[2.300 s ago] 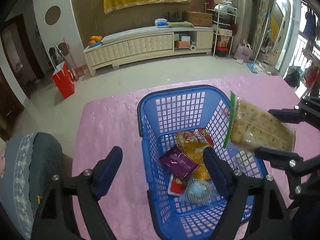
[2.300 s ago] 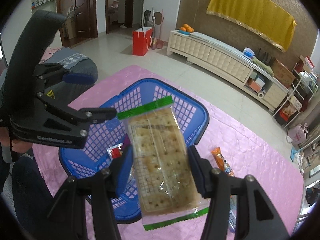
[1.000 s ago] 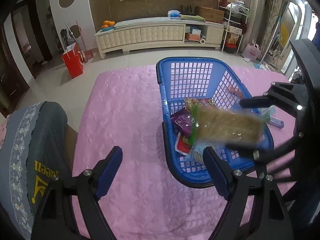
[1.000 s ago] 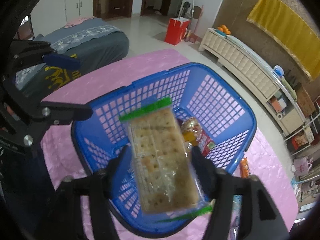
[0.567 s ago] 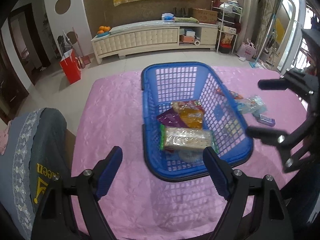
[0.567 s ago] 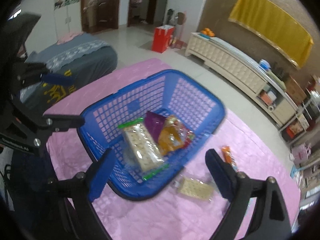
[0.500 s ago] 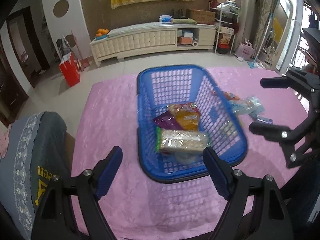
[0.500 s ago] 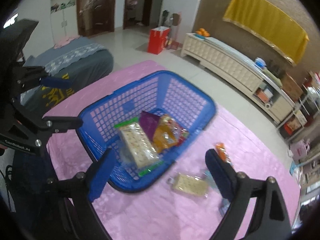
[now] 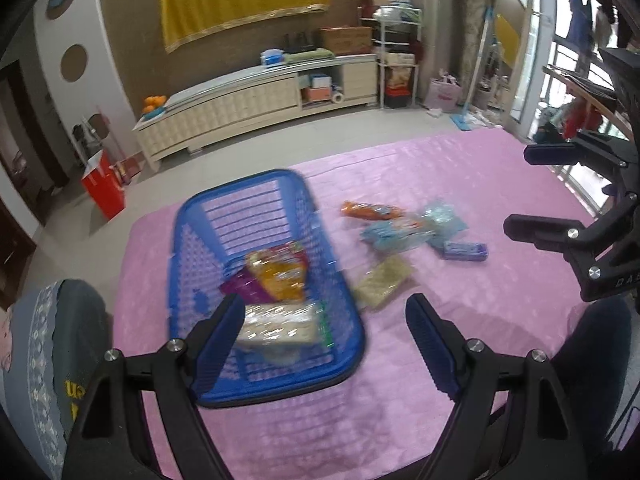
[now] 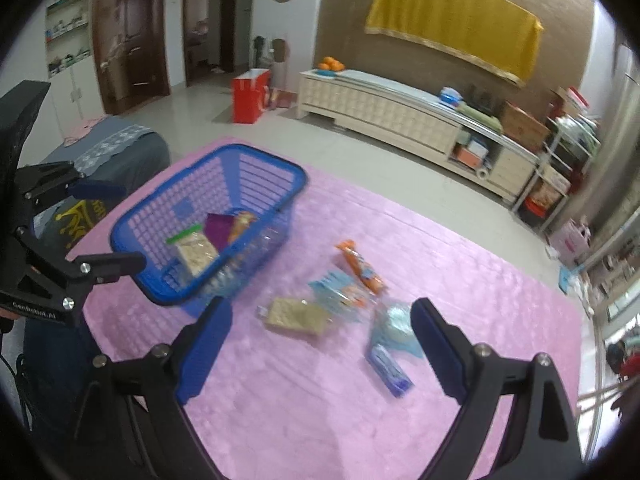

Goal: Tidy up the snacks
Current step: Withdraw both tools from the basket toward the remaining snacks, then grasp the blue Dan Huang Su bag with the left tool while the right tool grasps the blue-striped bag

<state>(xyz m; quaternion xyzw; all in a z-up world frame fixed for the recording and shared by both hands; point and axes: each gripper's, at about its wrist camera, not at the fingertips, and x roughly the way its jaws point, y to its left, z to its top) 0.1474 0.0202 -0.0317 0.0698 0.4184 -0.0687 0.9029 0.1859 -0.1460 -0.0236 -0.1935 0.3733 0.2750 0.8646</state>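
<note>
Light, crackly, breakable cracker pack (image 10: 295,316) just right of basket (image 10: 256,162): best pinched across flat sides, gently, with right fingers (image 10: 438,346) and left fingers (image 9: 430,346) both spread empty.

One basket (image 10: 160,236), two grippers (image 9: 324,336) (image 10: 320,332), roughly nine snacks (image 10: 296,314).

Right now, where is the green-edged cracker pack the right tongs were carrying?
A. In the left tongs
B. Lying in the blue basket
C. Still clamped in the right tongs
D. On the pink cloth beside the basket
B: the green-edged cracker pack lies inside the blue basket, and the right tongs and left tongs are both open and empty.
</note>
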